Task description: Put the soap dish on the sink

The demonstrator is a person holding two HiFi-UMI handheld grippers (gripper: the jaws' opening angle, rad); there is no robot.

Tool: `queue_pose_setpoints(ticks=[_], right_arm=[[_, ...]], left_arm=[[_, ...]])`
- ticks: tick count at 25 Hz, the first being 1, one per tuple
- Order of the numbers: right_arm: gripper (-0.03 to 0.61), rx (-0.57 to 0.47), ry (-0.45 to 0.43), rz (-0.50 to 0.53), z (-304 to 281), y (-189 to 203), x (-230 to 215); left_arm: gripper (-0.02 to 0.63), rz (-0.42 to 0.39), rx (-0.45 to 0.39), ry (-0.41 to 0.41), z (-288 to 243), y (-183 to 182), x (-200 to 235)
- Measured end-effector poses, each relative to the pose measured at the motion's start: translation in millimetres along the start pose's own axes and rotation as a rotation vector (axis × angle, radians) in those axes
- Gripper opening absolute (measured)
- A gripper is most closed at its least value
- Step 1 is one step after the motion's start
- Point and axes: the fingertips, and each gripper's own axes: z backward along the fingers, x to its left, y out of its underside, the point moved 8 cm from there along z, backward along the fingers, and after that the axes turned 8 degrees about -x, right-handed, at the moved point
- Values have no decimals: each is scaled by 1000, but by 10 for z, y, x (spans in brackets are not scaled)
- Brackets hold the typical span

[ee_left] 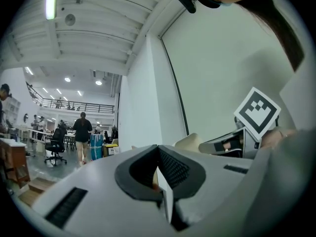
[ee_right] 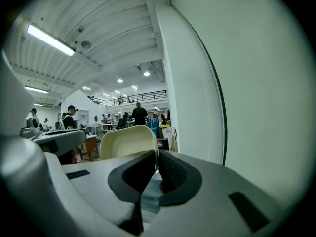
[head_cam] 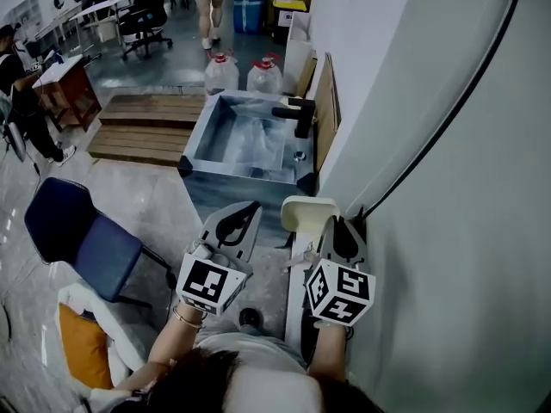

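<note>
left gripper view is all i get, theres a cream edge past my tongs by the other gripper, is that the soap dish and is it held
Observer: Yes. In the right gripper view the right gripper has its tongs shut on the rim of the soap dish.
Operator: ok cant see any sink from here, where is it
Observer: Straight ahead in the head view. The sink is a blue-grey basin, and the dish shows short of its near rim, not over it.
Operator: anything on the sink to watch for
Observer: A black faucet stands on the sink's right rim, the same side as the dish.
</note>
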Motion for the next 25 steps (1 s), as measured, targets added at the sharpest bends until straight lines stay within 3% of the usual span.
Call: queue_pose_setpoints(ticks=[25], right_arm=[[41, 37, -37, 3, -650, 113, -76]], left_arm=[[8, 12, 13, -26, -424, 174, 269]])
